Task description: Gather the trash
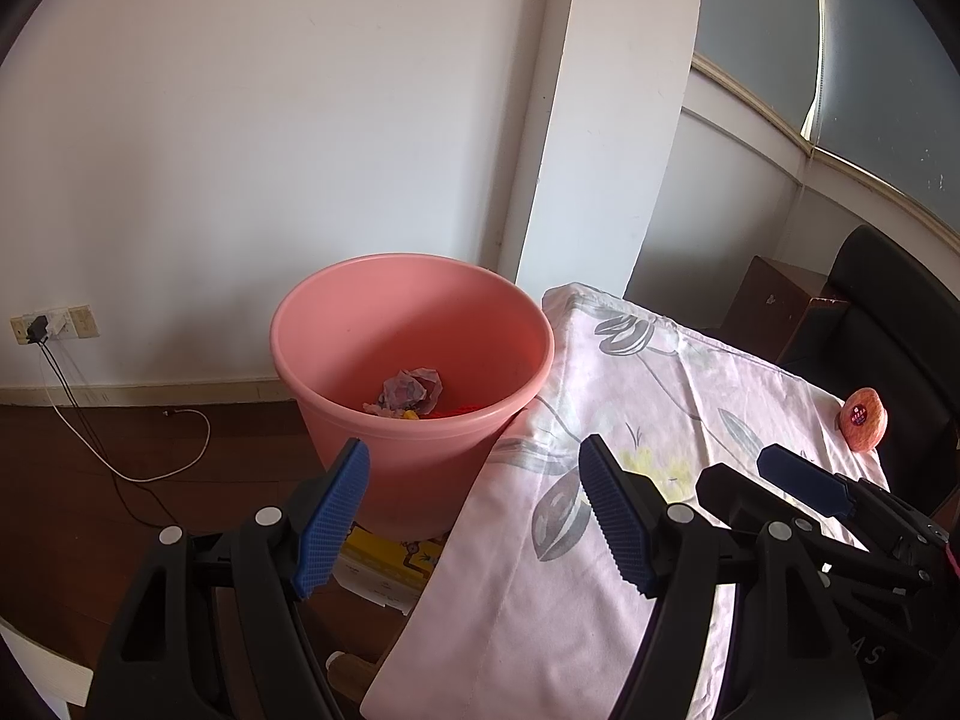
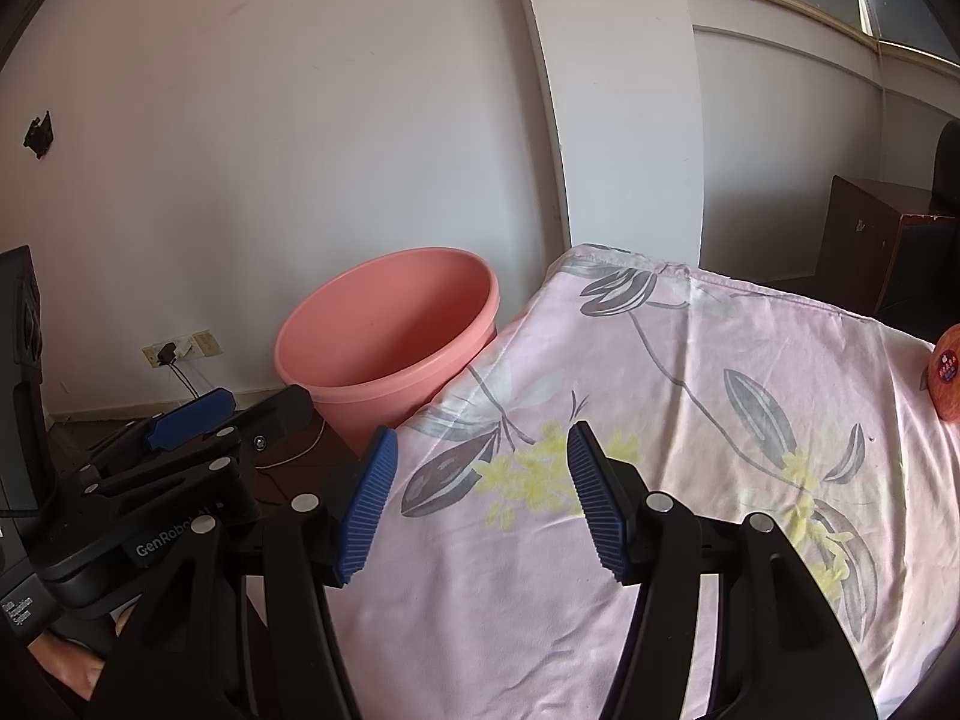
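My left gripper (image 1: 474,516) hangs with its blue pads spread wide and nothing between them, straddling the edge where the table drops off beside the pink bucket (image 1: 414,336). My right gripper (image 2: 480,504) is likewise spread and empty, held over the tablecloth (image 2: 660,420), a pale pink sheet printed with grey leaves and yellow blossoms that drapes over the table's near corner. The bucket stands on the dark wooden floor (image 1: 120,450), its rim just beside the cloth's hanging edge. Down in its bottom lies the trash: a crumpled wad of paper (image 1: 411,390) with a few red and yellow scraps beside it (the right view shows only the bucket's inner wall). A yellow box (image 1: 390,558) lies on the floor at the bucket's foot. An apple (image 1: 864,420) with a sticker sits at the far right edge of the cloth. Behind is a white wall with a socket plate (image 1: 54,324), cables trailing from it across the floor.
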{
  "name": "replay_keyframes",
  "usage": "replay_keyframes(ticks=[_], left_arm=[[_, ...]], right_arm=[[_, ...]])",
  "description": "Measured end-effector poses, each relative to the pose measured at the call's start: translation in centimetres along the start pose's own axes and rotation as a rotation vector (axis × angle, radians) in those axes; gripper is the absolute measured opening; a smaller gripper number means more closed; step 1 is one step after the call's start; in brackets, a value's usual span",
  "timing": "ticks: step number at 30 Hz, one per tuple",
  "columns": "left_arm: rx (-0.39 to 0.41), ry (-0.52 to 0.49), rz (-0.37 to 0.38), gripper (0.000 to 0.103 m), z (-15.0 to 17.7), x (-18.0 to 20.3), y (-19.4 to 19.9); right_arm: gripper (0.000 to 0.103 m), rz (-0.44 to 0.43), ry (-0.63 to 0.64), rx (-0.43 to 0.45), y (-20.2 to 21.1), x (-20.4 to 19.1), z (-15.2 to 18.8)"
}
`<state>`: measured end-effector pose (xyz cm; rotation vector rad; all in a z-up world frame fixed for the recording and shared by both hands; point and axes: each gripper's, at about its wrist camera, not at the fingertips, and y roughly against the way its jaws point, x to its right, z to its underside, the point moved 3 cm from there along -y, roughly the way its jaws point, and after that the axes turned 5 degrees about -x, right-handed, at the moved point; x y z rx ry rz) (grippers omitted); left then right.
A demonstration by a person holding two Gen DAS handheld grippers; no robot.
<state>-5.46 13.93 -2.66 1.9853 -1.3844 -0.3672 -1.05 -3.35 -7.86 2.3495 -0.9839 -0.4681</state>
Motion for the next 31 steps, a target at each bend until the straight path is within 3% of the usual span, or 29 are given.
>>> replay_keyframes(ticks=[31], left_arm=[[-0.013,-0.008,-0.014,0.071,0.21,0.22,-0.49]], right_arm=[[0.06,-0.01,-0.009,-0.004,-0.11,0.42,0.3]])
